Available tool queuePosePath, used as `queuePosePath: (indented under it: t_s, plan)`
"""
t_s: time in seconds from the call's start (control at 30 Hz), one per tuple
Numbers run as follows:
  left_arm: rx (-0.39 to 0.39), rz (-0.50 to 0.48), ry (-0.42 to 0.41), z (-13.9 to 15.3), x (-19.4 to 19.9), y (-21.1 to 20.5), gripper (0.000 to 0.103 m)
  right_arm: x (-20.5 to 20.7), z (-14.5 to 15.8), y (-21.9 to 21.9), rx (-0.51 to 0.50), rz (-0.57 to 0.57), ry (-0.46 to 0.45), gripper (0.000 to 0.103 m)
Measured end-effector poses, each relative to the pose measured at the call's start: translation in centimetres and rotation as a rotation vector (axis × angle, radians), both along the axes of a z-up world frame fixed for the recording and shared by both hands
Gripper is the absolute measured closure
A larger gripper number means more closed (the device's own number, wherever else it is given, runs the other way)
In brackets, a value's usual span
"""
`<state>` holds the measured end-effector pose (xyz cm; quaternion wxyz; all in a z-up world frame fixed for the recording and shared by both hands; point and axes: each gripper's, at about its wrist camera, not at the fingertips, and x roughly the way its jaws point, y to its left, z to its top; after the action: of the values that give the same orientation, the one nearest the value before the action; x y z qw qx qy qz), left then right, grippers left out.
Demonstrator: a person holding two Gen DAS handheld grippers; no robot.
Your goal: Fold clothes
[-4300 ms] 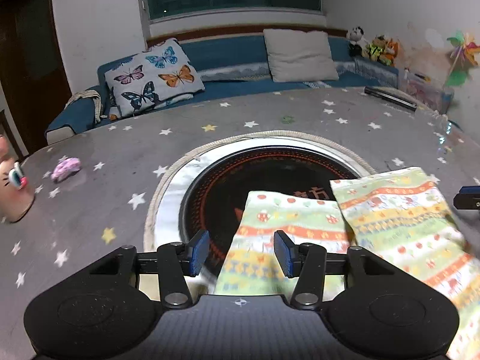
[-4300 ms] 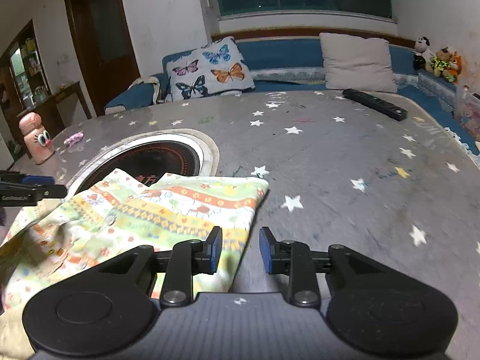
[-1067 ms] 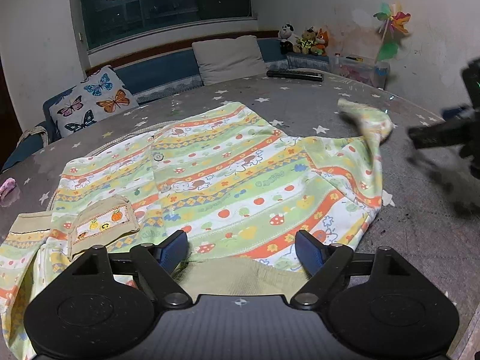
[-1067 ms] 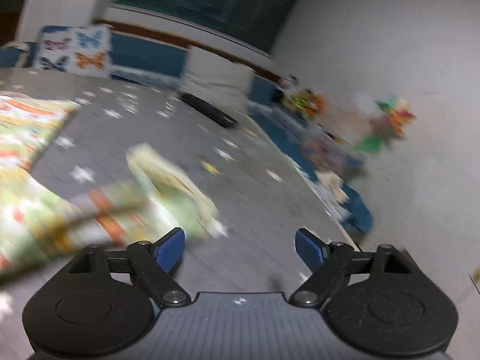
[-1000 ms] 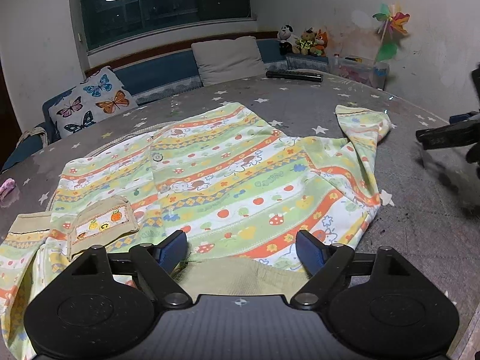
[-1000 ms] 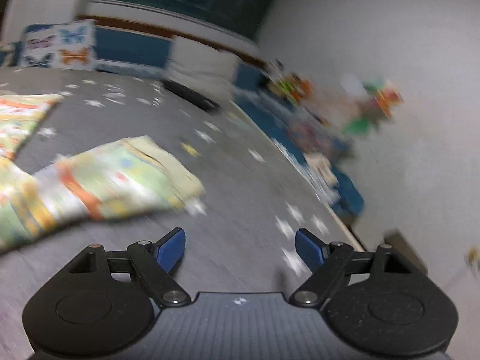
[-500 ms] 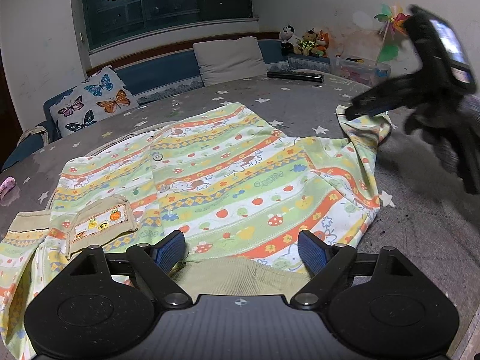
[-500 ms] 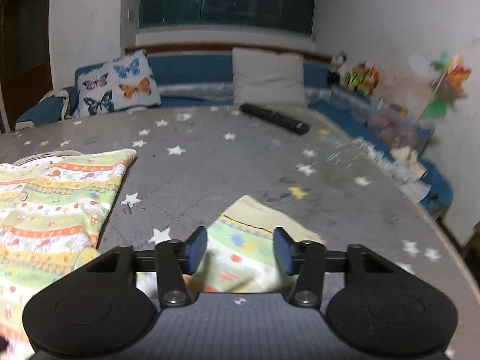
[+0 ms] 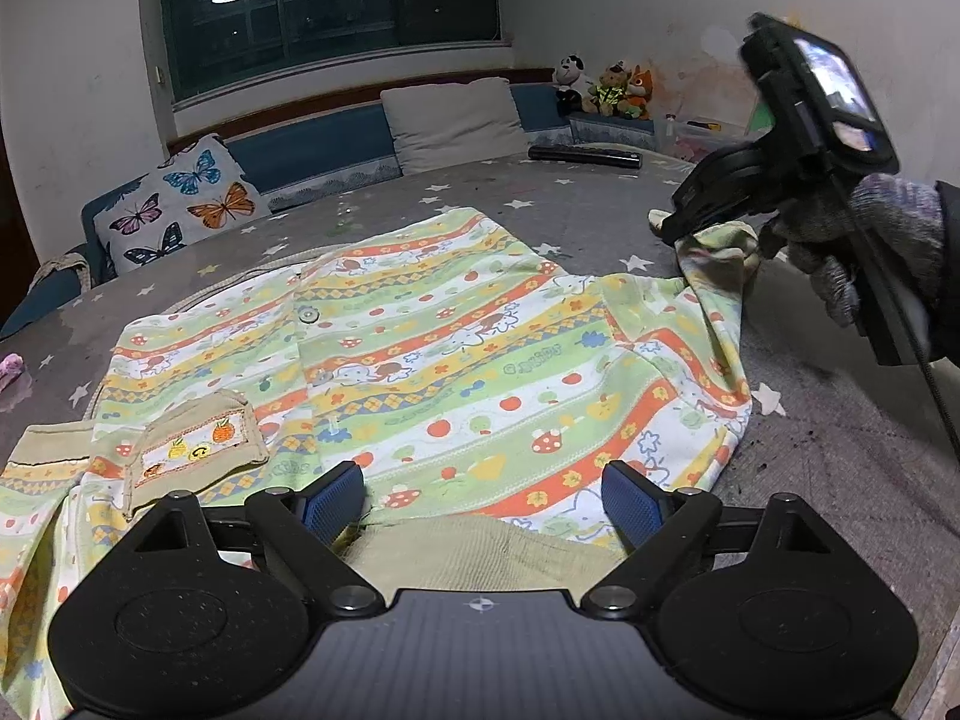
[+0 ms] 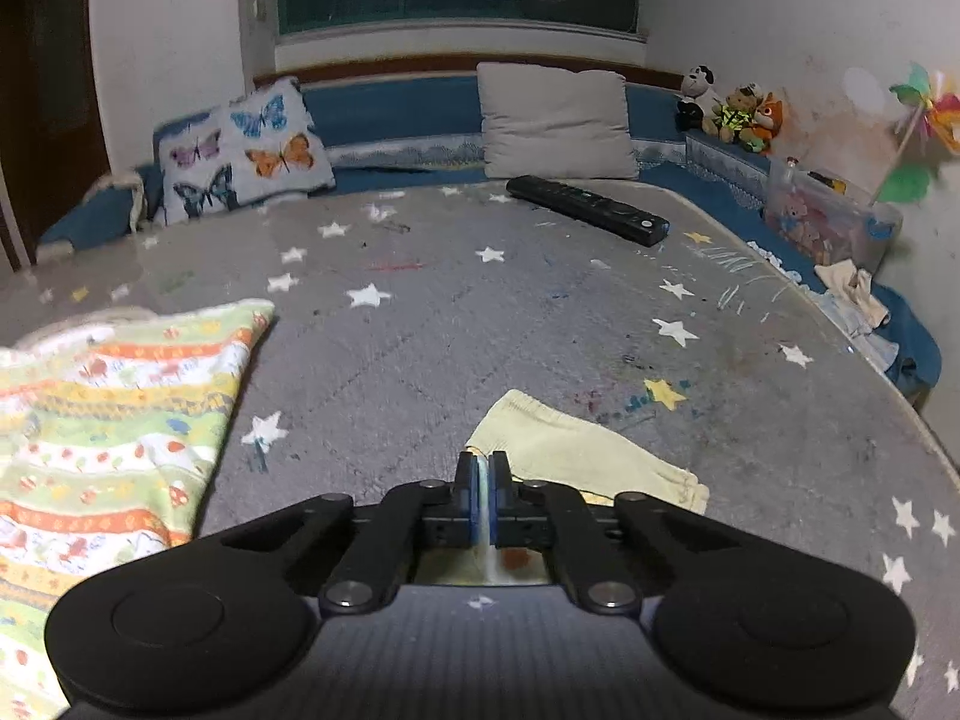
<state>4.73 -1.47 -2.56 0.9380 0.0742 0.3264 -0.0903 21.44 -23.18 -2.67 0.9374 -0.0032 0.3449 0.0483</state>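
A child's striped shirt (image 9: pixel 480 360) with fruit and animal prints lies spread flat on the grey star-print table (image 9: pixel 840 450). My left gripper (image 9: pixel 483 501) hovers at the near tan hem. Its jaws are opening, the hem lies between them, and the pads (image 9: pixel 333 495) do not press on it. In the right wrist view, my right gripper (image 10: pixel 481 480) is shut on the shirt's pale yellow sleeve cuff (image 10: pixel 576 456). The left wrist view shows that right gripper (image 9: pixel 675 228) in a gloved hand (image 9: pixel 870 240), lifting the sleeve end (image 9: pixel 714 264) at the shirt's far right.
A black remote (image 10: pixel 588 210) lies at the table's far side. Behind it a blue bench holds a butterfly pillow (image 9: pixel 180 204), a pale cushion (image 9: pixel 456 120) and plush toys (image 9: pixel 606 90). A small pink thing (image 9: pixel 11 369) sits at the left edge.
The folded shirt now lies spread out. My right gripper swung in over the sleeve end and closed on the cuff, which is now raised. My left gripper stayed put, its jaws slightly wider.
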Motion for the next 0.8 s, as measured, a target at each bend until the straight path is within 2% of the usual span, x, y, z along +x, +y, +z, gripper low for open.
queuePosePath:
  t_s: [0.2, 0.33, 0.43, 0.63, 0.7, 0.8]
  plan:
    - [0.001, 0.001, 0.001, 0.0, 0.1, 0.0, 0.014, -3.0, 2.8, -2.4, 0.054, -0.032, -0.099, 0.101]
    - [0.000, -0.001, 0.000, 0.0, 0.1, 0.1, 0.014, -6.6, 4.3, -4.4, 0.075, -0.079, -0.155, 0.101]
    - [0.000, -0.005, -0.001, 0.0, 0.1, 0.2, 0.014, -9.8, 4.3, -6.3, 0.073, -0.138, -0.149, 0.101]
    - [0.003, -0.009, -0.001, 0.0, 0.0, 0.1, 0.014, -13.8, 2.8, -8.9, -0.032, -0.288, -0.079, 0.096]
    - [0.005, -0.008, -0.001, 0.0, 0.0, 0.0, 0.014, -14.2, 2.9, -9.2, -0.059, -0.300, -0.095, 0.096]
    - [0.006, -0.005, 0.000, 0.0, 0.0, 0.0, 0.014, -13.1, 3.2, -8.7, -0.030, -0.239, -0.103, 0.093]
